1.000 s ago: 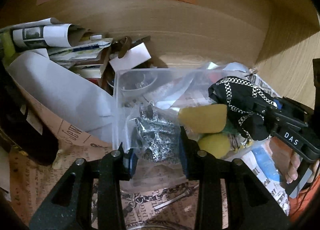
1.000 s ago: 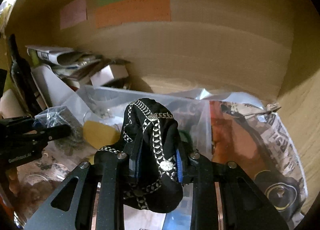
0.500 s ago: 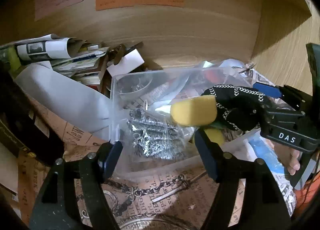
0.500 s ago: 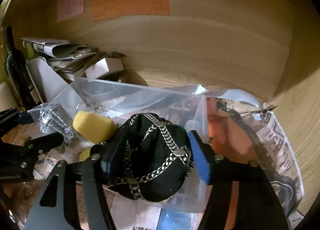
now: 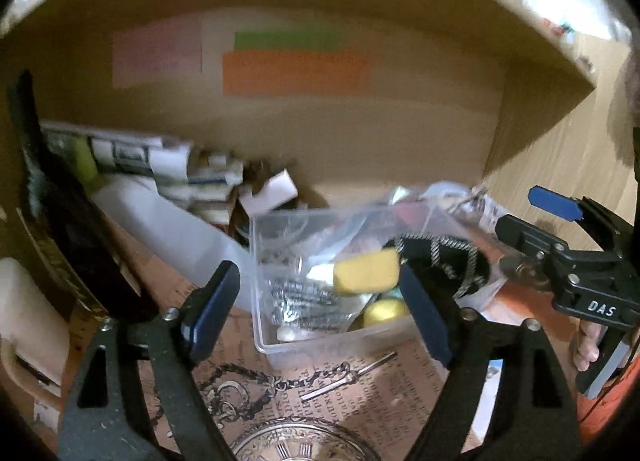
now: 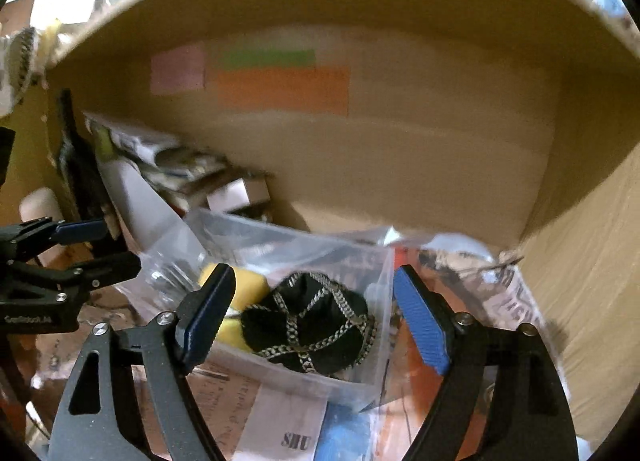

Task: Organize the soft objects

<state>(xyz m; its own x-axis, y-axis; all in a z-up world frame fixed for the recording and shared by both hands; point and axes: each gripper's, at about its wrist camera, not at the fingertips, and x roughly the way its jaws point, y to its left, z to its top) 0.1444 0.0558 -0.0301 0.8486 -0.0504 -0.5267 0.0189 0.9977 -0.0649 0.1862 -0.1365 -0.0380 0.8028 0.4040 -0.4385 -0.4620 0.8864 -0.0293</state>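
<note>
black pouch (image 6: 308,325) beyond opening jaws

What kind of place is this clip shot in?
Probably a cluttered shelf or cupboard nook at home: wooden walls with sticky notes, stacked papers, and a clear plastic bin of odds and ends.

A brown wooden back wall (image 5: 400,133) stands at 12 o'clock. Pink (image 5: 156,53), green (image 5: 286,40) and orange (image 5: 296,73) paper notes stick on it. A side wall (image 6: 592,261) stands at 3 o'clock.
</note>
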